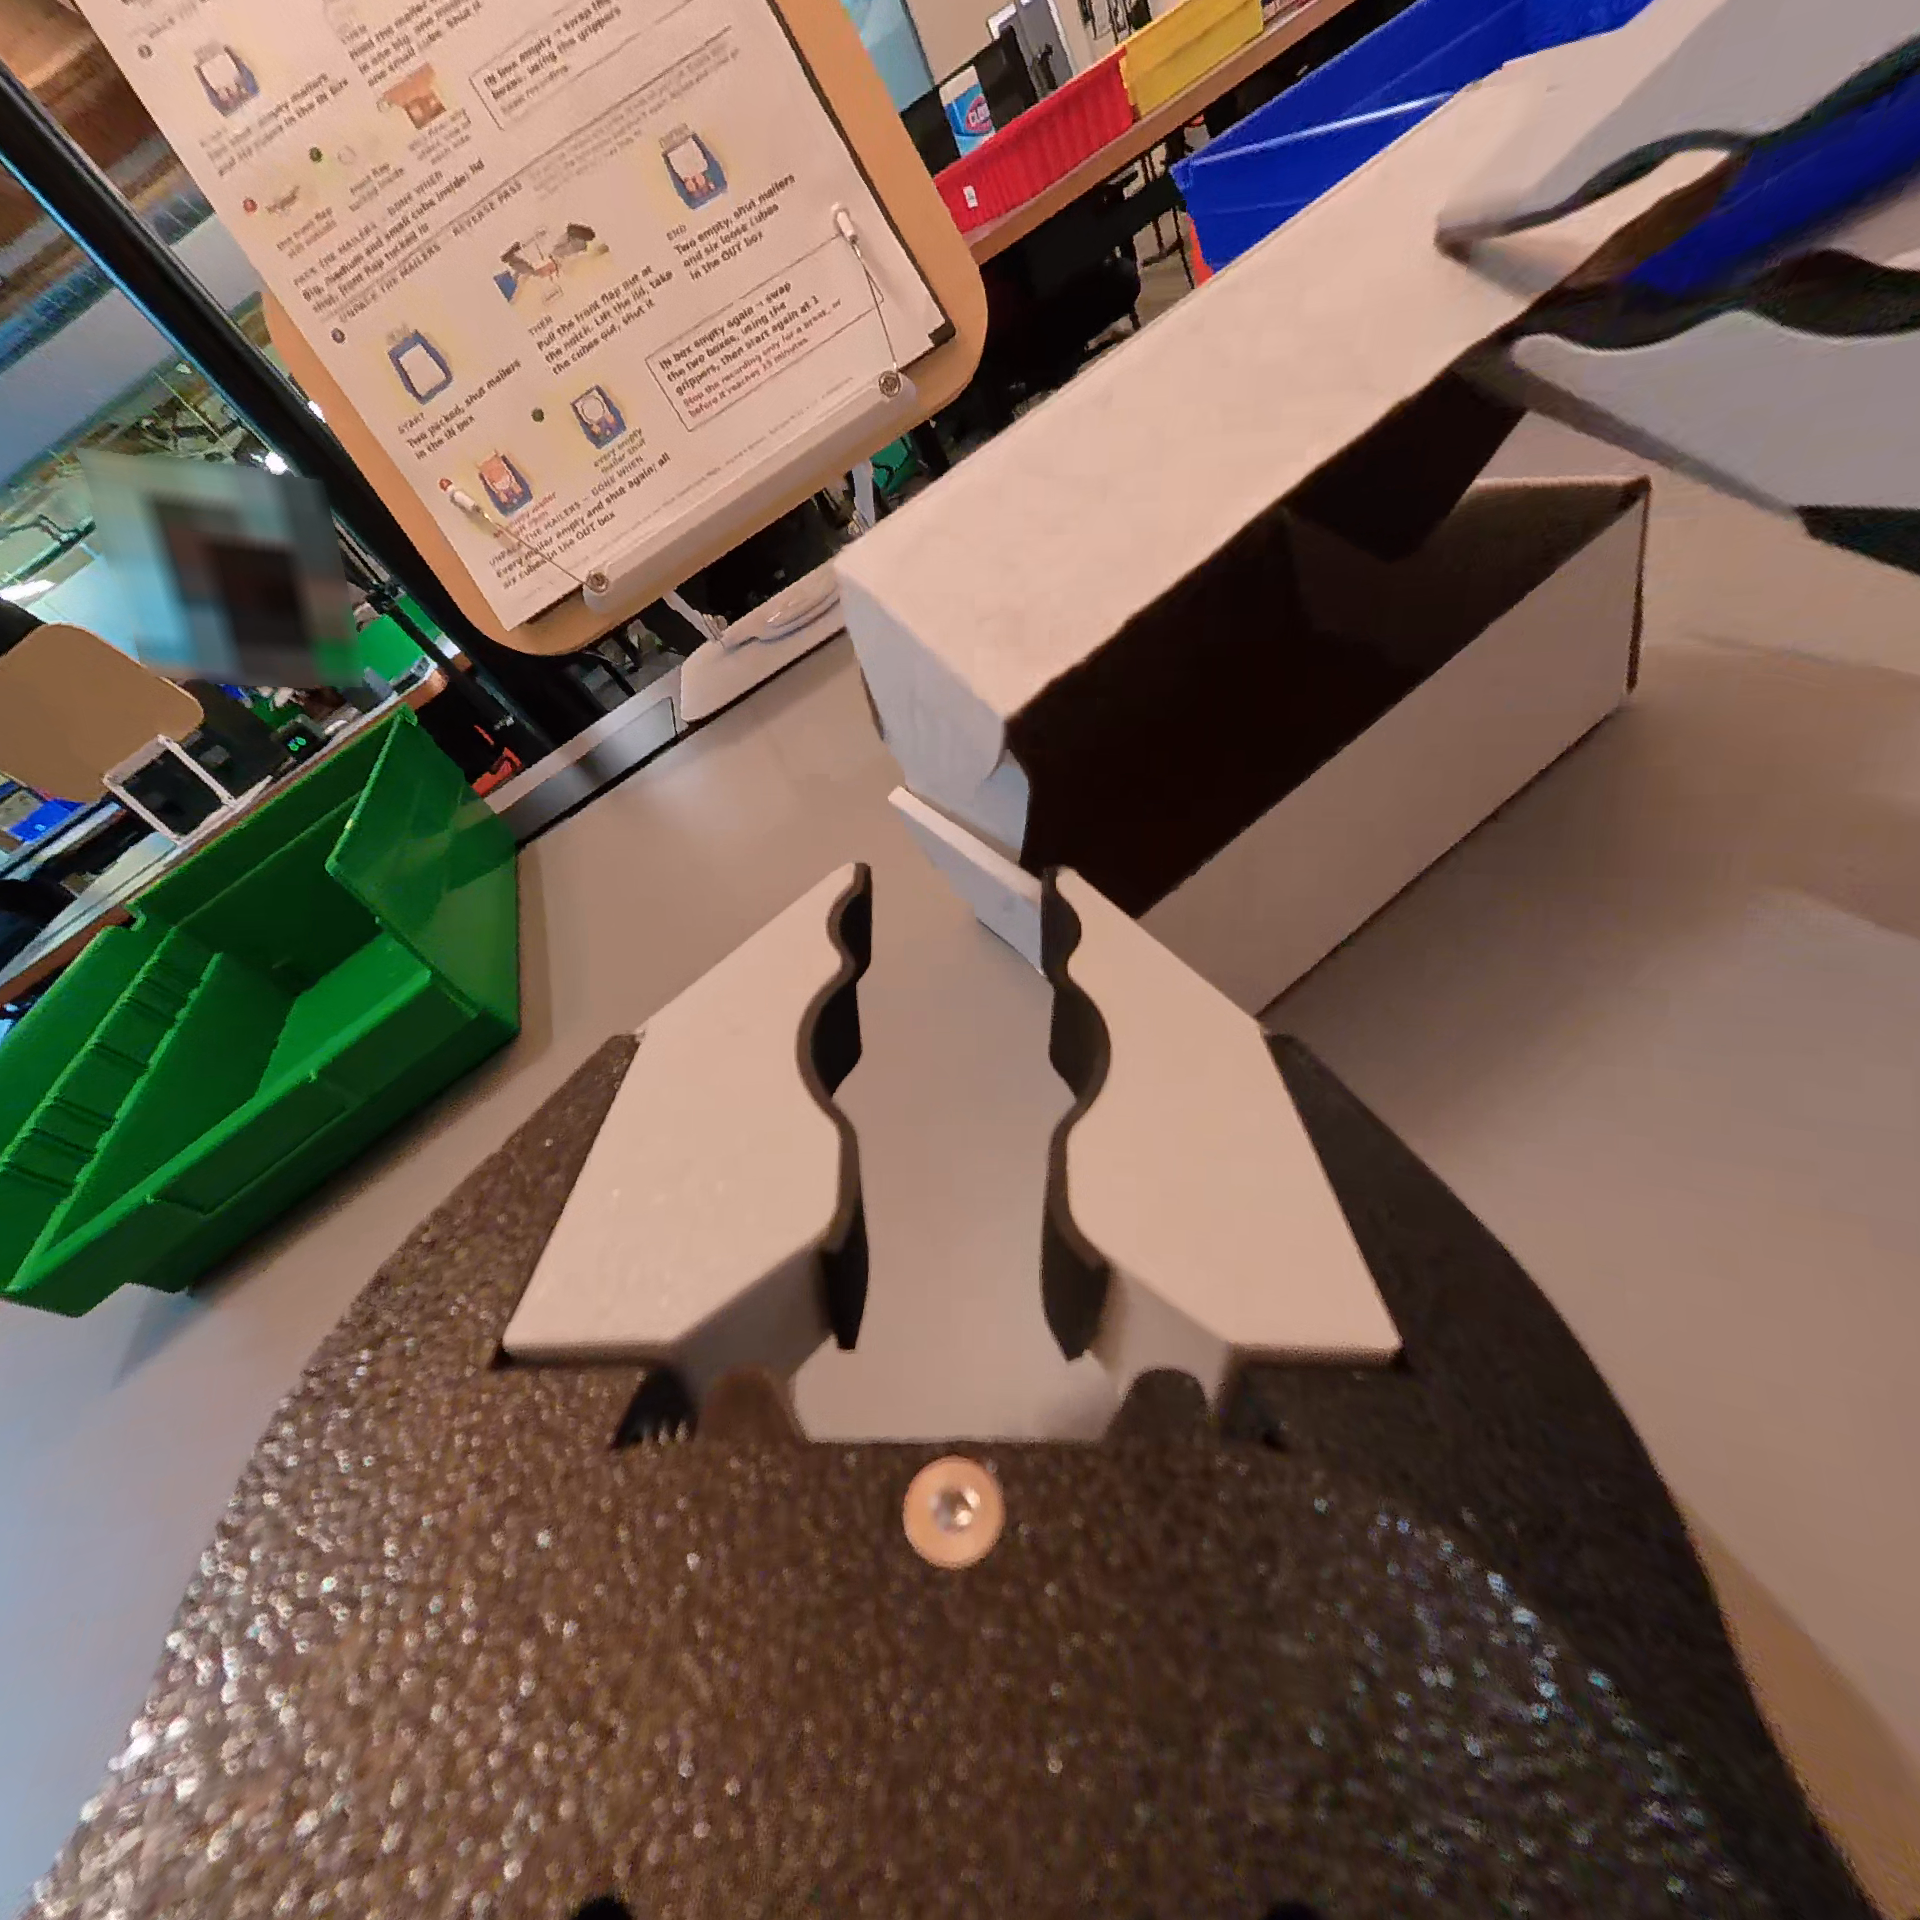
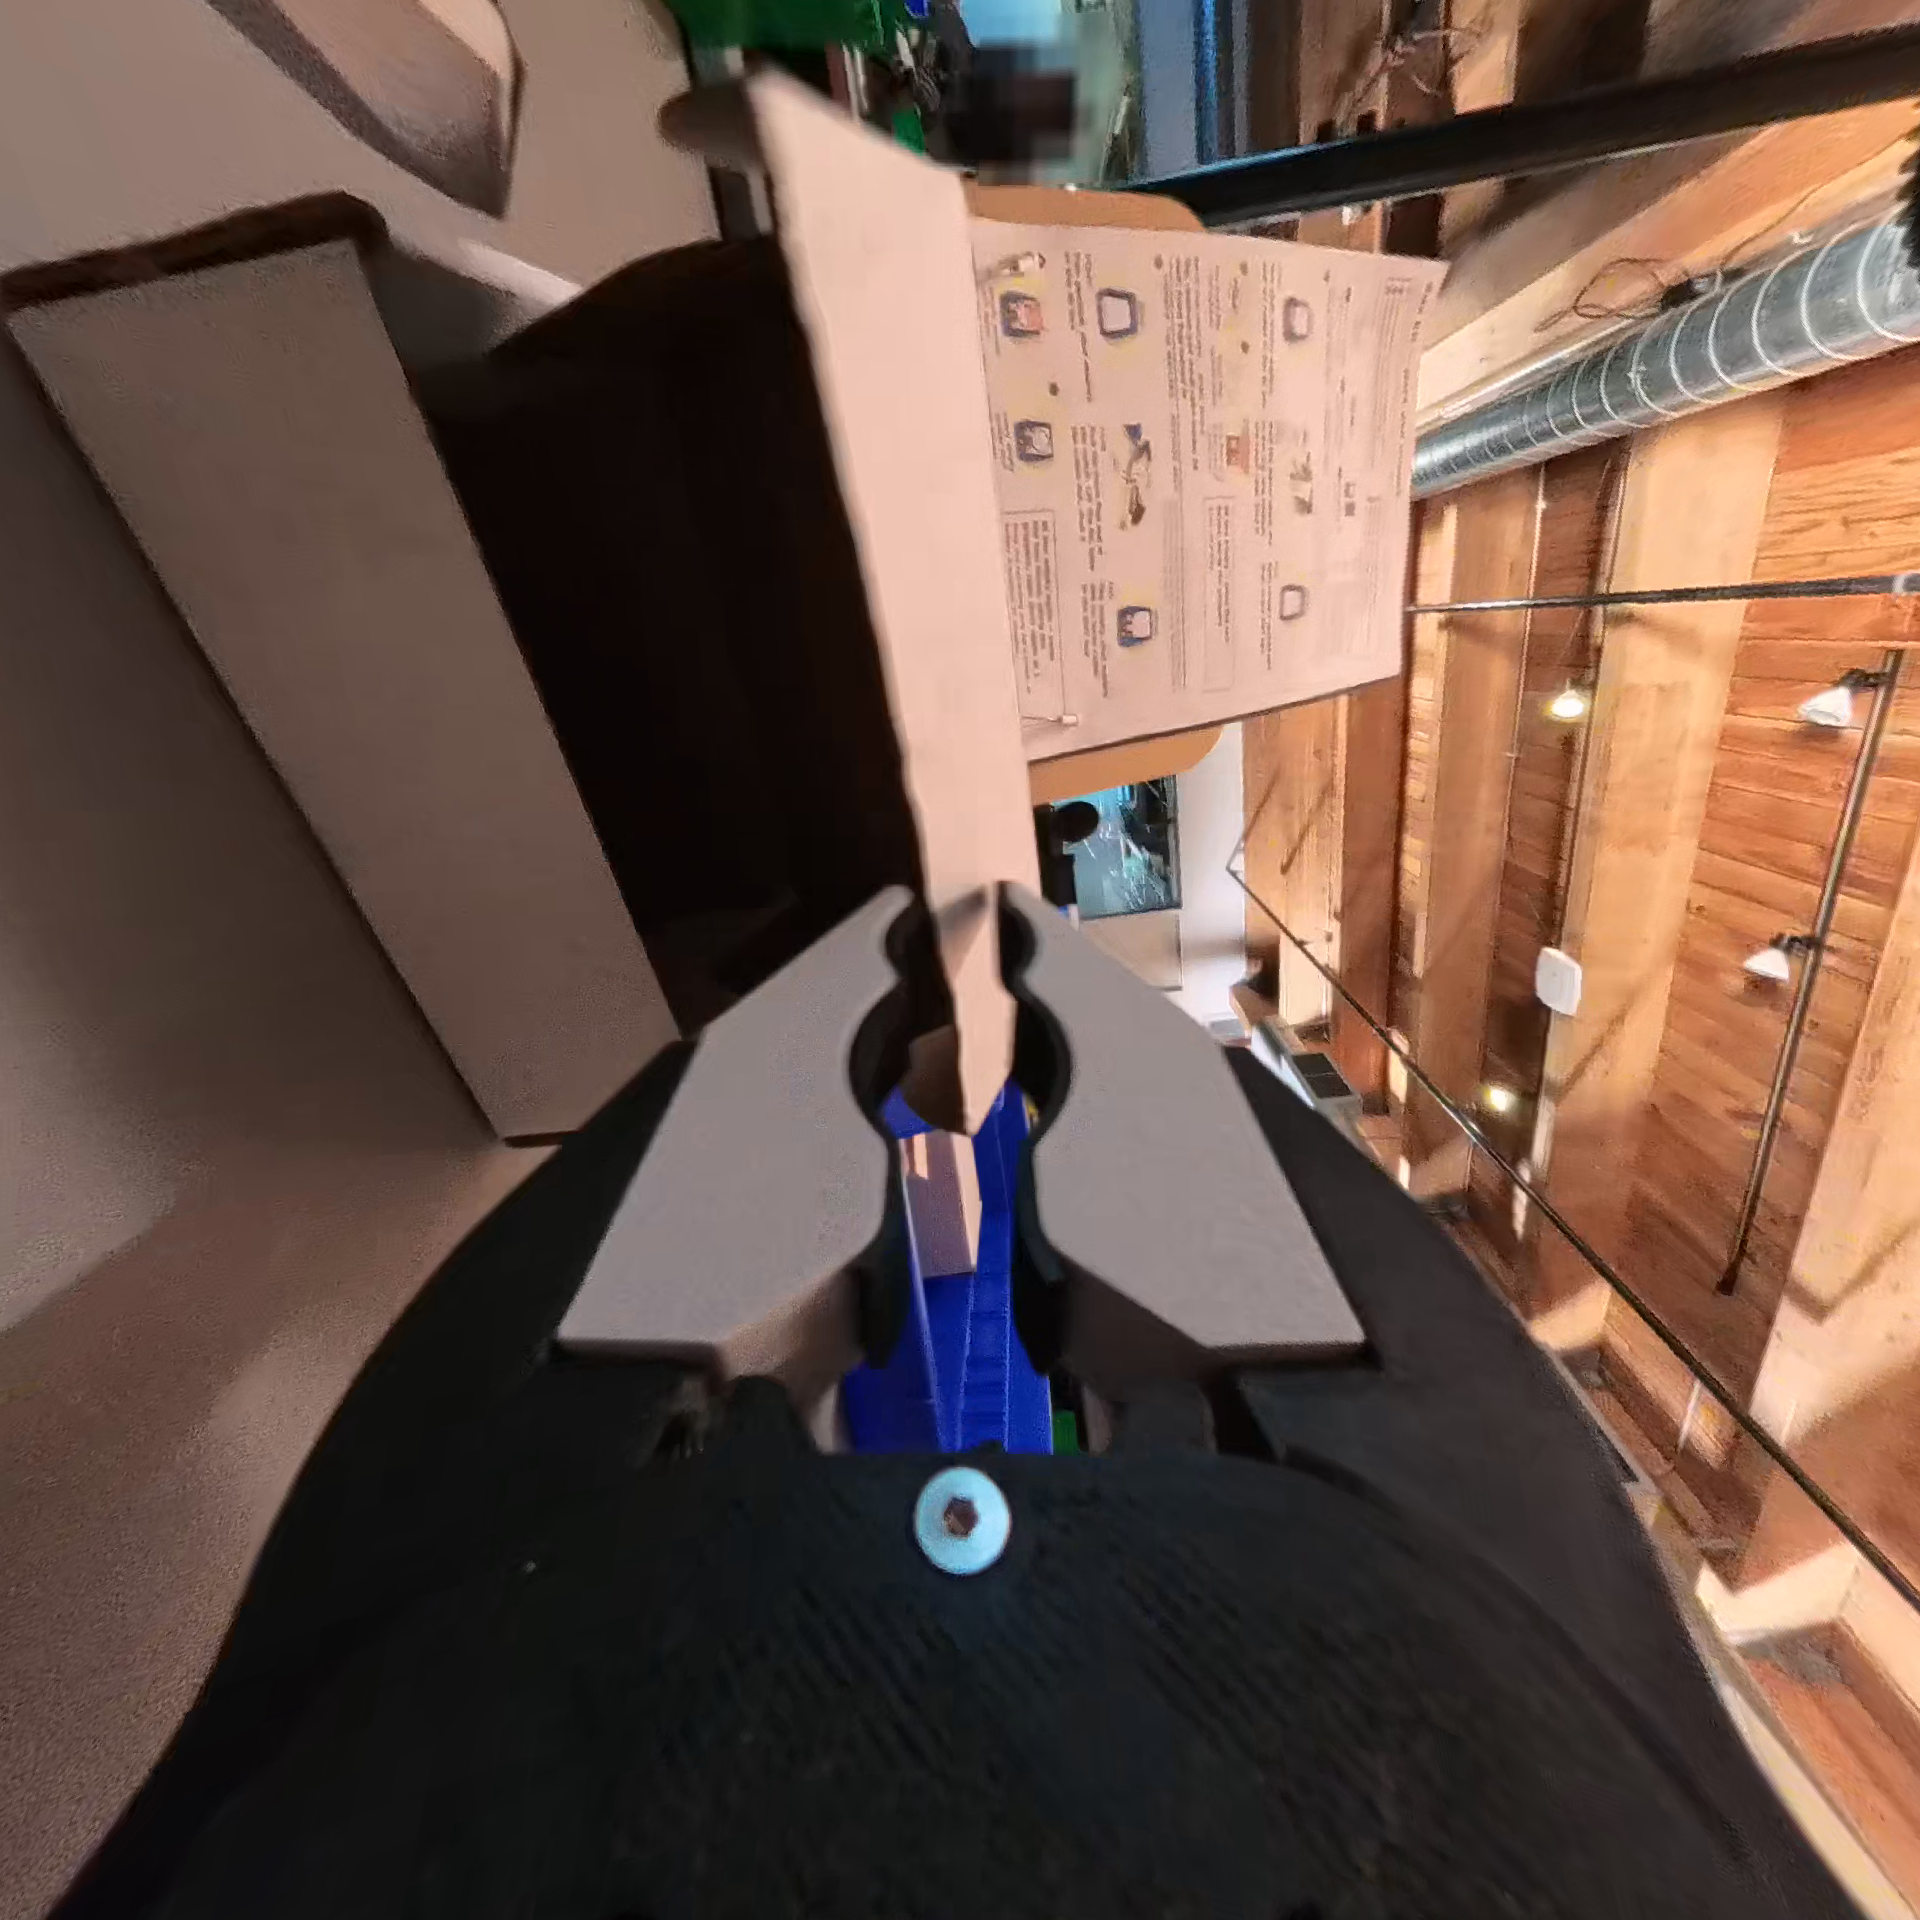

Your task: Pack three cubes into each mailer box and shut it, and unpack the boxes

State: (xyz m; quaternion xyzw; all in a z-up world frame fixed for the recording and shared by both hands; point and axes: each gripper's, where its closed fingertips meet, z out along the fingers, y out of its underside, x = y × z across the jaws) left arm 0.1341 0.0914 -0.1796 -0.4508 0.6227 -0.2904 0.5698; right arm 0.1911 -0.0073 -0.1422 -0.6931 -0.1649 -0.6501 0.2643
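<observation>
A white mailer box (image 1: 1403, 769) sits on the grey table (image 1: 1558, 1195), its lid (image 1: 1174, 499) lifted part way. The inside is dark and I see no cubes in it. My right gripper (image 2: 971, 914) is shut on the lid's front flap (image 2: 904, 520) and holds the lid up; it also shows in the left wrist view (image 1: 1507, 291) at the upper right. My left gripper (image 1: 956, 904) is open and empty, low over the table, its fingertips right at the box's left end beside a small side flap (image 1: 987, 883).
A green bin (image 1: 260, 1039) stands on the table to the left. A blue bin (image 1: 1403, 114) stands behind the box and shows between my right fingers (image 2: 966, 1351). An instruction board (image 1: 582, 291) stands at the back. Red and yellow bins sit on a far table.
</observation>
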